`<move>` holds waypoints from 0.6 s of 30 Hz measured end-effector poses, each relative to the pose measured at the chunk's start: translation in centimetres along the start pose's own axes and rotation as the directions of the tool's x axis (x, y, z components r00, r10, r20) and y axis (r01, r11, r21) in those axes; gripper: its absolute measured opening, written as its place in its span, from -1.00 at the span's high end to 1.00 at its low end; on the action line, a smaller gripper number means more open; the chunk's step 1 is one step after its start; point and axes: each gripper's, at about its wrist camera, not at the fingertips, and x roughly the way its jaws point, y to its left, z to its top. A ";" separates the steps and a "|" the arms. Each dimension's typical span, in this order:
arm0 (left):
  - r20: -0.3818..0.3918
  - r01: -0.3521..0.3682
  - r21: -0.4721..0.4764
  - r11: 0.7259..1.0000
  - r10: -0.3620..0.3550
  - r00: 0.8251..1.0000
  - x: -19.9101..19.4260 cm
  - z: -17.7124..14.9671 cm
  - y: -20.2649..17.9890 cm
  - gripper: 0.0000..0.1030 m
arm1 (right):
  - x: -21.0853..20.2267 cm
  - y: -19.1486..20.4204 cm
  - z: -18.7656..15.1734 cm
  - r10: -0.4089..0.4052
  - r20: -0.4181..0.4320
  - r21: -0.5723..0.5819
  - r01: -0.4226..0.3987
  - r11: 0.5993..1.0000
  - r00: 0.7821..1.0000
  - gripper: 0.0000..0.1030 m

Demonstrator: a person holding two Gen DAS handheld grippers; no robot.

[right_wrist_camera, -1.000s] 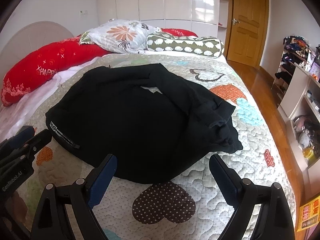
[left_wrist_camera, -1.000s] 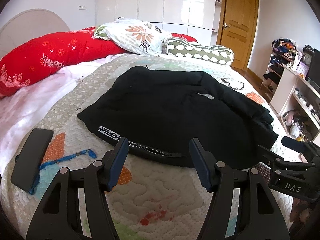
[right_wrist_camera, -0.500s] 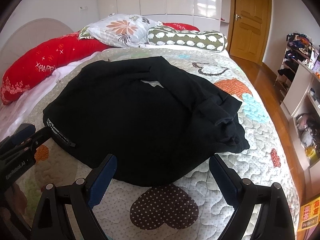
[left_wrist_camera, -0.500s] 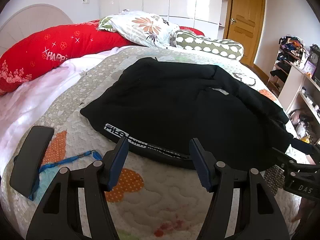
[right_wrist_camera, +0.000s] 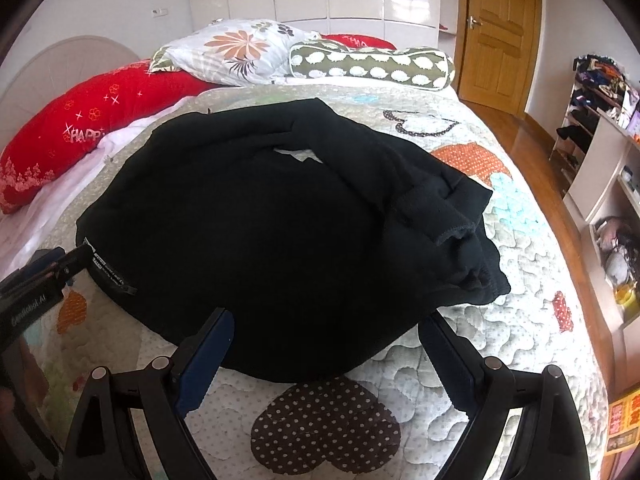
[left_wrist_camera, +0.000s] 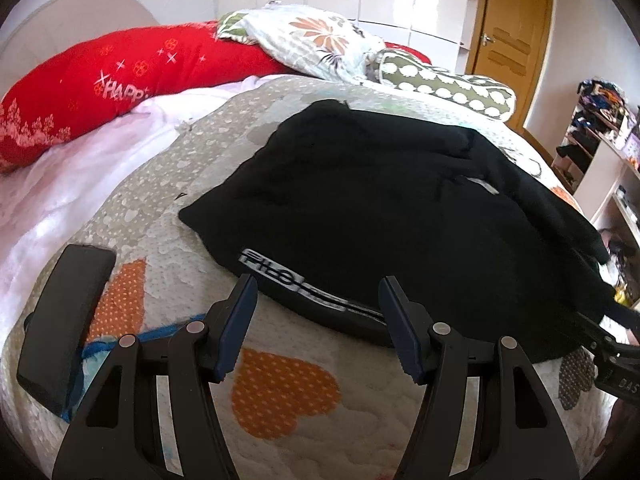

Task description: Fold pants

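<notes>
Nearest in the left wrist view, the left gripper (left_wrist_camera: 318, 300) hovers low over the quilt (left_wrist_camera: 288, 396), fingers spread wide and holding nothing, tips just short of the near hem of the black pants (left_wrist_camera: 400, 216). The right gripper (right_wrist_camera: 326, 332) is likewise wide and bare, its fingers bracketing the near edge of the black pants (right_wrist_camera: 260, 216). The pants lie in a rumpled heap mid-bed, long axis roughly left to right, the printed band at the near left, bunched folds at the right. A dark phone (left_wrist_camera: 64, 320) lies near left. Farther off rest a red pillow (right_wrist_camera: 88, 120), a floral pillow (right_wrist_camera: 236, 48) and a green bolster (right_wrist_camera: 372, 66).
</notes>
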 end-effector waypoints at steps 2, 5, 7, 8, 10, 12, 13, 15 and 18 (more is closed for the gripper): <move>-0.010 -0.008 -0.019 1.000 0.008 1.000 0.4 0.3 0.8 -0.23 | 0.4 -0.7 -0.1 -0.004 -0.008 0.015 0.004 1.000 1.000 -0.80; -0.020 -0.025 -0.034 0.999 0.024 1.000 1.0 0.7 1.7 -0.23 | 1.0 -1.8 -0.1 -0.002 -0.017 0.043 0.002 0.999 1.000 -0.80; -0.026 -0.034 -0.039 0.999 0.033 0.999 1.4 0.9 2.1 -0.23 | 1.4 -2.4 -0.2 -0.005 -0.020 0.053 0.007 0.999 1.000 -0.80; -0.030 -0.038 -0.045 0.998 0.036 0.999 1.5 1.0 2.5 -0.23 | 1.4 -2.7 -0.1 -0.008 -0.019 0.053 0.009 0.999 1.000 -0.80; -0.037 -0.041 -0.060 0.997 0.039 0.999 1.8 1.2 3.2 -0.23 | 1.4 -3.4 -0.2 -0.015 -0.017 0.056 0.016 0.998 1.000 -0.80; -0.047 -0.039 -0.078 0.996 0.036 0.998 2.1 1.5 3.9 -0.23 | 1.2 -4.4 -0.4 -0.021 -0.016 0.067 0.022 0.998 1.000 -0.80; -0.056 -0.039 -0.086 0.995 0.035 0.998 2.4 1.6 4.2 -0.23 | 1.2 -5.0 -0.5 -0.028 -0.019 0.077 0.029 0.997 0.999 -0.80; -0.083 -0.056 -0.116 0.992 0.046 0.995 3.0 1.8 5.0 -0.23 | 1.0 -6.3 -0.8 -0.032 -0.026 0.102 0.035 0.994 0.999 -0.80; -0.125 -0.049 -0.187 0.981 0.026 0.992 4.1 1.9 6.4 -0.23 | 0.9 -8.2 -1.5 -0.023 -0.037 0.144 0.028 0.989 0.999 -0.80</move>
